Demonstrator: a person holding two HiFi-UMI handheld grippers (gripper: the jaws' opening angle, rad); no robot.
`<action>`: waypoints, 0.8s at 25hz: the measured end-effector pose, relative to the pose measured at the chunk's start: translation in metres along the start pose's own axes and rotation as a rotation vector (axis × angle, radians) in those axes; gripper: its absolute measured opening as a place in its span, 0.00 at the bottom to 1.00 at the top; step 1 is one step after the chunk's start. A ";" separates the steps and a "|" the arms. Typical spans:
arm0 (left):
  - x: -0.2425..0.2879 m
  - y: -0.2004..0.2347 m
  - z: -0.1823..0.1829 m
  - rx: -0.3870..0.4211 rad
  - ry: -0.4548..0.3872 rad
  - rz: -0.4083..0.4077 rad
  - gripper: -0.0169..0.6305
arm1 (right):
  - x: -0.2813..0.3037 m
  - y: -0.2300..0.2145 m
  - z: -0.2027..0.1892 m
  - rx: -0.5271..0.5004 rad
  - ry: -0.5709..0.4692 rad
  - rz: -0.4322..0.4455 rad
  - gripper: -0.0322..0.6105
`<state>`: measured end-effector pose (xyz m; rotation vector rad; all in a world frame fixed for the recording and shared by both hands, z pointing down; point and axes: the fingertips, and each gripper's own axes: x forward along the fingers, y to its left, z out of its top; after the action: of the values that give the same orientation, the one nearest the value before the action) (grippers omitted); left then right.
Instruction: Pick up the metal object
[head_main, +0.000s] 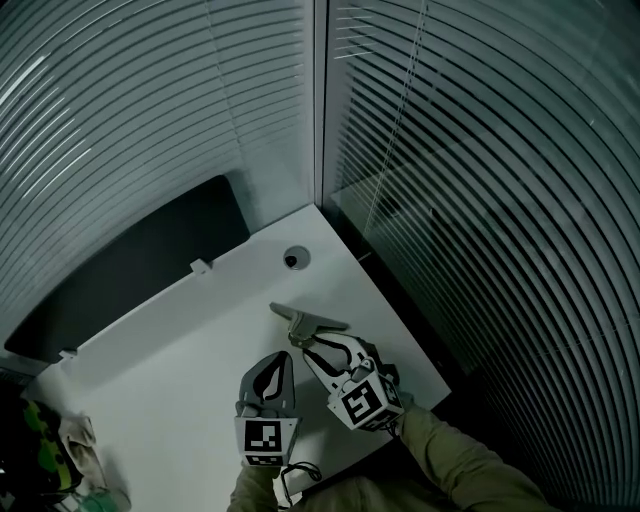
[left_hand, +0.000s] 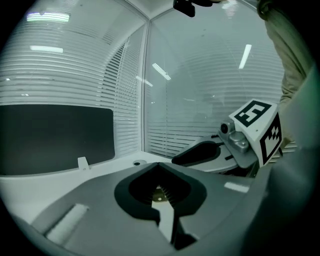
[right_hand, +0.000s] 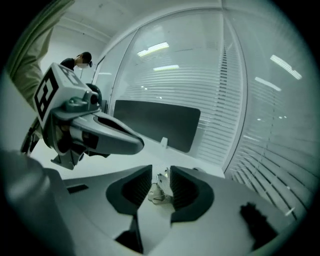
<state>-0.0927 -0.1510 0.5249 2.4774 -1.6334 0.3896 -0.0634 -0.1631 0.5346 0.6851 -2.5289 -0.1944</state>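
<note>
The table (head_main: 170, 380) lies bare left of the left gripper (head_main: 283, 358), up to the dark panel (head_main: 140, 260) on its far-left edge. Blind-covered glass walls (head_main: 480, 200) close the far corner and right side. The right gripper (head_main: 305, 348) stands just beside the left; the gap between is narrow. The metal object (head_main: 305, 320) and grommet hole (head_main: 295, 258) lie ahead; clutter (head_main: 60, 450) sits at the near left.

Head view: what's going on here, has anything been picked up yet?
Not yet. The metal object lies on the white table. The right tool has reached it, and its jaws stand apart with the object between them, not clamped on it. The left tool is shut and empty, just beside the right one.
</note>
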 end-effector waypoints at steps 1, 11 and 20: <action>0.002 0.002 -0.001 -0.010 0.003 0.005 0.04 | 0.006 0.001 -0.005 -0.025 0.027 0.004 0.22; 0.005 0.013 -0.014 -0.041 0.042 0.036 0.04 | 0.060 -0.004 -0.041 -0.236 0.186 -0.034 0.36; 0.001 0.019 -0.017 -0.021 0.043 0.047 0.04 | 0.078 -0.014 -0.057 -0.399 0.278 -0.113 0.32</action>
<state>-0.1122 -0.1548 0.5412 2.4020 -1.6733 0.4265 -0.0868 -0.2152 0.6141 0.6412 -2.1026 -0.5834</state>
